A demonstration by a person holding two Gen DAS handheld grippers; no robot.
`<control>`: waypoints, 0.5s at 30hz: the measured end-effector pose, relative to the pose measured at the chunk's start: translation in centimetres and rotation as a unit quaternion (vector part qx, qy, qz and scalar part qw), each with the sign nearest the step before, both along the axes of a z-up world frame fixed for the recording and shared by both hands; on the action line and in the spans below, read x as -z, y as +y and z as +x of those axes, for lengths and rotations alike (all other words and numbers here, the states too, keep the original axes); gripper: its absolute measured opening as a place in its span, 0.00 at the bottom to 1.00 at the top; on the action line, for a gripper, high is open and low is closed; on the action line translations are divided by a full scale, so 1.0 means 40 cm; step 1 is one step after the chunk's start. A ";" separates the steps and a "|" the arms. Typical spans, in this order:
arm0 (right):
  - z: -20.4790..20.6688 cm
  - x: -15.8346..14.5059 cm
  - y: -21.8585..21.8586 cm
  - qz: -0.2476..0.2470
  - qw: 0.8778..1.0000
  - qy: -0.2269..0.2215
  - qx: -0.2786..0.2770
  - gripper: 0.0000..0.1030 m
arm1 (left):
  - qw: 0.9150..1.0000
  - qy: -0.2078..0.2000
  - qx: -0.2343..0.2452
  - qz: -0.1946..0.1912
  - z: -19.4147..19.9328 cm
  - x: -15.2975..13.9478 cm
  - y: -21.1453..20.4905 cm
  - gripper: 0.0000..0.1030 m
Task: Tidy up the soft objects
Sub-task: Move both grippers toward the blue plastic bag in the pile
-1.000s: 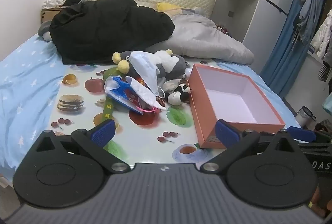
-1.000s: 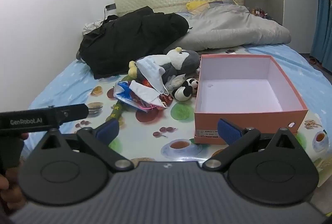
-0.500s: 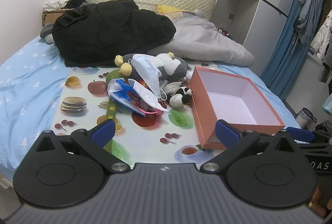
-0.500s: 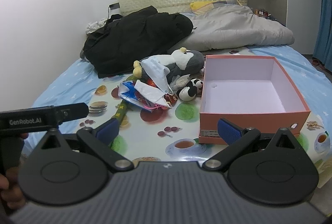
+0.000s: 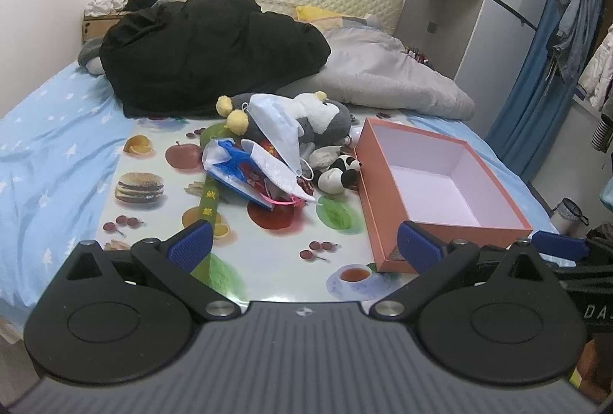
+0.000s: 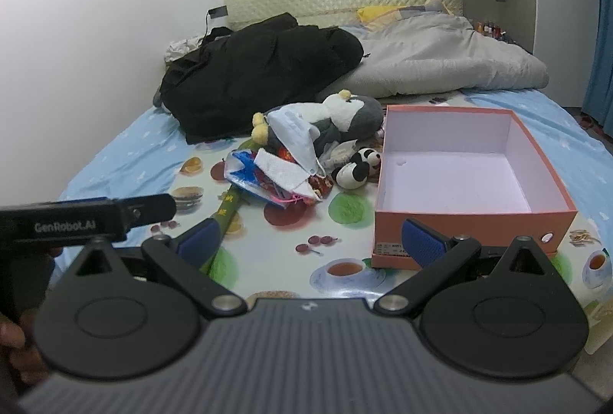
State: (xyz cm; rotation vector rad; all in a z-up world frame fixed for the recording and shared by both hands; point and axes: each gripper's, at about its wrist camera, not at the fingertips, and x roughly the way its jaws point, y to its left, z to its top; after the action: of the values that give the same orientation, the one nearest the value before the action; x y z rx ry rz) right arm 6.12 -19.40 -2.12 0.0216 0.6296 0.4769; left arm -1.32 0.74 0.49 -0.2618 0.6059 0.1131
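A pile of soft things lies on a fruit-print mat (image 5: 268, 253) on the bed: a grey and white plush penguin (image 5: 325, 117) (image 6: 352, 115), a blue face mask (image 5: 274, 126) (image 6: 295, 130), a small panda plush (image 5: 339, 174) (image 6: 358, 166), a white cloth (image 6: 281, 172) and a blue-white bag (image 5: 230, 165). An empty salmon box (image 5: 444, 180) (image 6: 459, 168) stands right of the pile. My left gripper (image 5: 304, 247) and right gripper (image 6: 310, 241) are both open and empty, held near the mat's front edge, well short of the pile.
A black coat (image 5: 207, 50) and a grey quilt (image 5: 387, 76) lie behind the pile near the headboard. A green stick with yellow letters (image 5: 210, 199) lies under the pile. Blue curtains and hanging clothes (image 5: 567, 30) are at the right. The left gripper's body (image 6: 84, 218) shows in the right wrist view.
Both grippers have drawn back and risen slightly, so the pile and box look a little farther. Nothing was picked up; jaws stay open.
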 end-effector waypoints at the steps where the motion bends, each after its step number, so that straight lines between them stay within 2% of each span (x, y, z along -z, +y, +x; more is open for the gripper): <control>1: -0.001 0.001 0.000 0.000 1.000 0.002 -0.002 1.00 | 1.000 0.003 -0.001 0.000 0.002 0.002 -0.001 1.00; 8: 0.002 0.015 -0.004 0.005 1.000 0.013 -0.005 1.00 | 1.000 0.013 0.001 0.004 0.011 0.020 -0.005 1.00; 13: 0.005 0.017 -0.007 0.003 1.000 -0.004 -0.001 1.00 | 1.000 0.011 -0.002 0.007 0.011 0.032 -0.003 1.00; 15: 0.011 0.025 -0.007 0.008 1.000 0.005 -0.003 1.00 | 1.000 0.014 -0.002 0.008 0.012 0.041 -0.003 1.00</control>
State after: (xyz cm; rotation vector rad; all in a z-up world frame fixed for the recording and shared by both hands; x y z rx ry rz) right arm 6.54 -19.69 -3.11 0.0379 0.6348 0.4875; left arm -0.86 0.63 -1.15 -0.2459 0.6314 0.1266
